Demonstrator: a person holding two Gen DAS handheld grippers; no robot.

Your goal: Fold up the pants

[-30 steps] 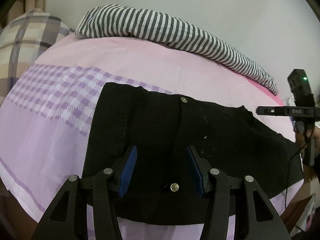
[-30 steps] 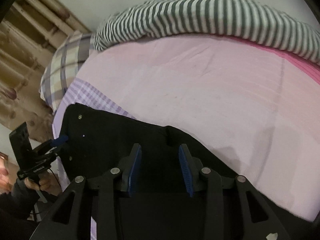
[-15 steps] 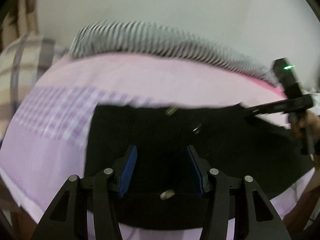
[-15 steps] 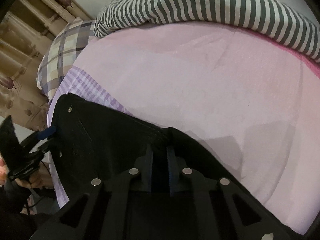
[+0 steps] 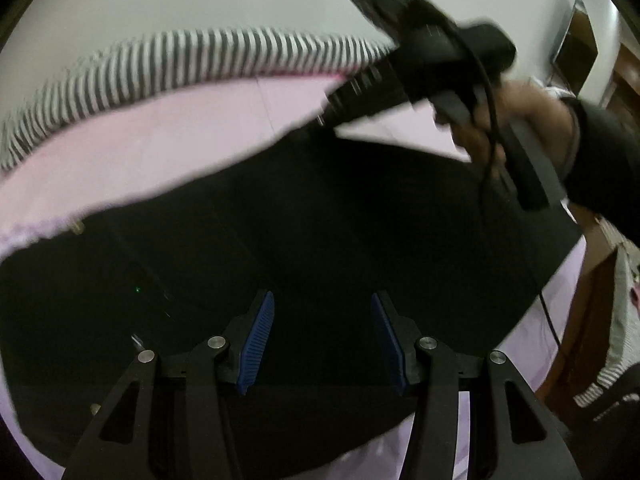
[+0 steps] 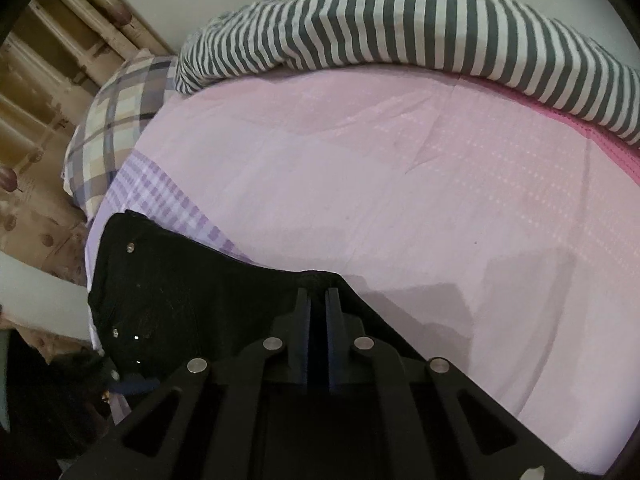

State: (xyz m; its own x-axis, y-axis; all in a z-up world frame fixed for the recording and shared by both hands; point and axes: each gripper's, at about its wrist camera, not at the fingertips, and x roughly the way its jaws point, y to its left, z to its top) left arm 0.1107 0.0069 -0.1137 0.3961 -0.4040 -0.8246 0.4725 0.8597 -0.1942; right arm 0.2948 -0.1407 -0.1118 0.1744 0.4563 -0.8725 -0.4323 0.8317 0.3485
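Note:
Black pants (image 5: 320, 220) lie spread on a pink bed sheet (image 6: 400, 200). My left gripper (image 5: 324, 338) hovers low over the middle of the cloth, its blue pads (image 5: 260, 336) well apart and pressing on nothing. In the right wrist view my right gripper (image 6: 318, 312) is shut, pinching a bunched far edge of the pants (image 6: 180, 292). The left wrist view shows that same right gripper (image 5: 332, 112) up close at the pants' far edge, held by a hand (image 5: 500, 120) in a dark sleeve. This view is blurred.
A grey and white striped blanket (image 6: 400, 28) runs along the far side of the bed by the wall. A plaid pillow (image 6: 116, 120) leans on the wooden headboard (image 6: 52, 60). A thin black cable (image 5: 548, 312) hangs off the bed's right edge.
The right gripper's jaws have come together on the pants' edge. The left gripper has swept sideways across the pants and rolled, so the right gripper now looms close in its view.

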